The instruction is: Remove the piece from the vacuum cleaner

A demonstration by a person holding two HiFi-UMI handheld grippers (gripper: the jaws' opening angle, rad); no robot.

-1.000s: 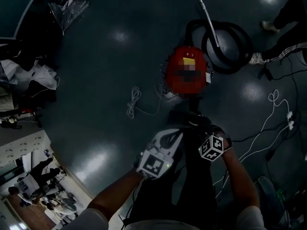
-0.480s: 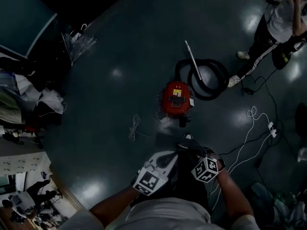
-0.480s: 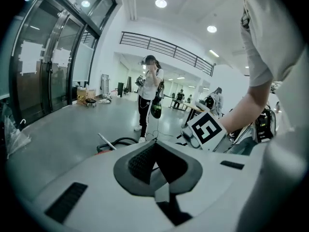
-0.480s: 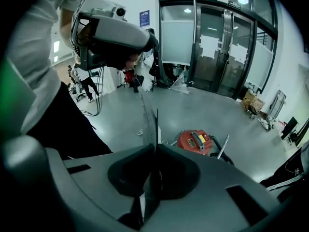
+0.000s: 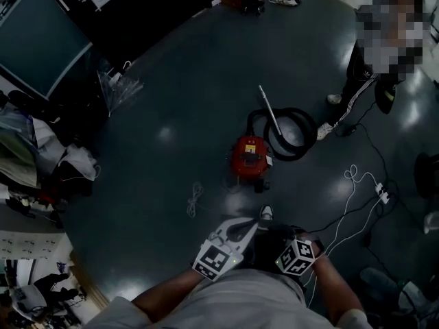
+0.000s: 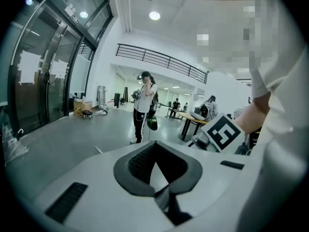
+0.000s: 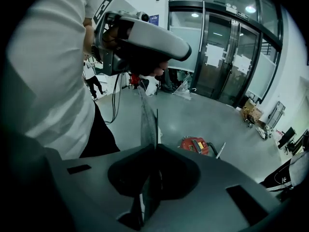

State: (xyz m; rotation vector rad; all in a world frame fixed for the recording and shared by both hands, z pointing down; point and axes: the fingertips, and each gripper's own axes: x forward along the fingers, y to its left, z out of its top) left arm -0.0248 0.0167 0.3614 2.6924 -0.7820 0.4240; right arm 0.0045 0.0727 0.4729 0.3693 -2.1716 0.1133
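While the red vacuum cleaner [image 5: 248,156] sits on the dark floor [image 5: 171,101] well ahead of the person, the head view shows both tools held back near the body: left gripper [image 5: 252,226] and right gripper [image 5: 287,247], neither near the machine. The black hose [image 5: 296,134] is coiled just beside the cleaner, with the metal wand [image 5: 269,112] lying across the coil. A loose white cable [image 5: 194,199] lies on the floor between person and cleaner, and a bystander [image 5: 362,74] stands beyond the hose.

Left gripper view: the claw is closed with nothing in it. It looks out level across the hall, and the cleaner is not in this view.

Right gripper view: the claw is pressed together edge to edge, holding nothing. The vacuum cleaner [image 7: 195,145] shows small on the floor past the tips, well apart.

Step in hand, as I judge it, is the approach; no removal has started. To do it well:
- Step around the cable, not over it.
- Get low over the cleaner.
- Spread the claws before reaching in.
- Brace the body with one gripper and pull the piece with the other, straight along its joint.

Which piece comes off can't be told from here; the hose or wand seems likely.
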